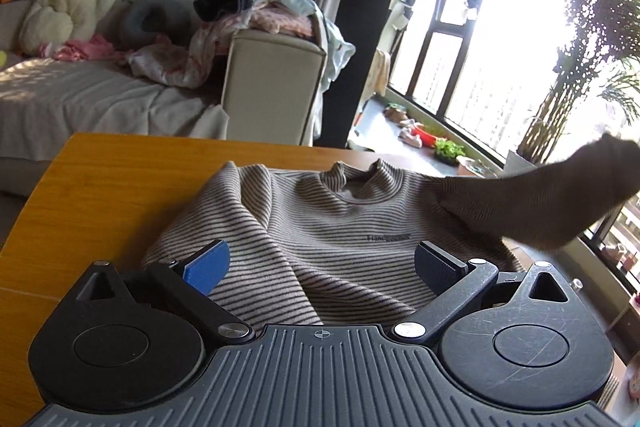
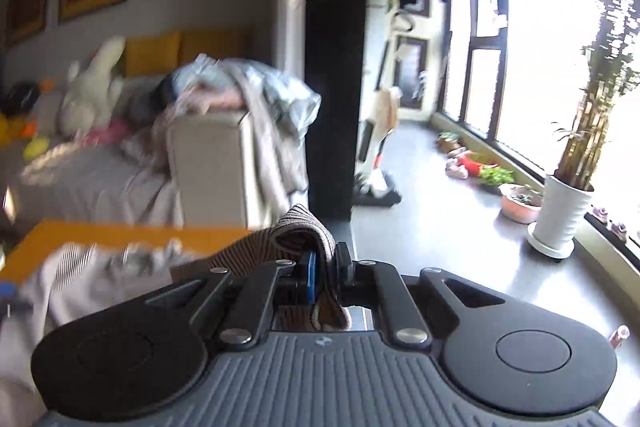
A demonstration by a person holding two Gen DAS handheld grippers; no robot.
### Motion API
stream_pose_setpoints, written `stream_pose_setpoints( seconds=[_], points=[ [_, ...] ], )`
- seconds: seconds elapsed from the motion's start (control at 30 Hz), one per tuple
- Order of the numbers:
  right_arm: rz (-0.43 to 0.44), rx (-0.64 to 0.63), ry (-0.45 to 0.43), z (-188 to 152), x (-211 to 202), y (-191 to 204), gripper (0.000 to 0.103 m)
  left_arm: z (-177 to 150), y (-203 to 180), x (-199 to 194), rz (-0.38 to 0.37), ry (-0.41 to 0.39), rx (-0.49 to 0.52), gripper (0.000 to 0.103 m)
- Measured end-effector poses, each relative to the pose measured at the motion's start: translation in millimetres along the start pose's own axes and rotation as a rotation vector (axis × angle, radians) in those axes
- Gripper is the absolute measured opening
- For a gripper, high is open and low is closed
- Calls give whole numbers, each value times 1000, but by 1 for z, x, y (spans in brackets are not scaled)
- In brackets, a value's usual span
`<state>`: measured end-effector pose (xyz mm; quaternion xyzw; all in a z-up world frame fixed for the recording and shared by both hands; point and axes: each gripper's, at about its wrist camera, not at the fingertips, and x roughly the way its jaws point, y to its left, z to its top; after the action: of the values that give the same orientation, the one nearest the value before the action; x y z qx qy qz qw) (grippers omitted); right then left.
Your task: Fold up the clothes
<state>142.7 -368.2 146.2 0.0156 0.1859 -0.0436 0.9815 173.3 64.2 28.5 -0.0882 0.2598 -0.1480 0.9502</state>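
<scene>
Jaws of the left gripper (image 1: 322,263) stand wide apart, blue pads on either side of the striped sweater (image 1: 320,227), nothing pinched between them. The sweater lies front up on the wooden table (image 1: 100,187), collar towards the far edge, small dark lettering on the chest. Its sleeve (image 1: 540,199) rises off the table to the right, blurred. The right gripper (image 2: 325,269) is clamped together on a fold of that striped fabric (image 2: 298,231), which loops up over the pads. Beyond the table stand a sofa (image 1: 272,83) heaped with loose clothes (image 1: 256,11), a white plush toy (image 1: 68,3) and a potted plant (image 2: 560,211) by the window.
</scene>
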Motion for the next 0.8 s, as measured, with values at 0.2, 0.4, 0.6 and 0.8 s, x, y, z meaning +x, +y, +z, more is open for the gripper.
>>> stream_pose_setpoints(
  seconds=[0.2, 0.4, 0.6, 0.8],
  points=[
    [95, 19, -71, 60, 24, 32, 9, 3, 4, 0, -11, 3, 7, 103],
    [299, -28, -8, 57, 67, 127, 9, -1, 4, 3, -32, 34, 18, 103],
    [460, -49, 99, 25, 108, 208, 9, -6, 12, -4, -41, 49, 4, 103],
    [514, -30, 205, -20, 138, 241, 9, -11, 16, -5, -48, 71, -10, 103]
  ],
)
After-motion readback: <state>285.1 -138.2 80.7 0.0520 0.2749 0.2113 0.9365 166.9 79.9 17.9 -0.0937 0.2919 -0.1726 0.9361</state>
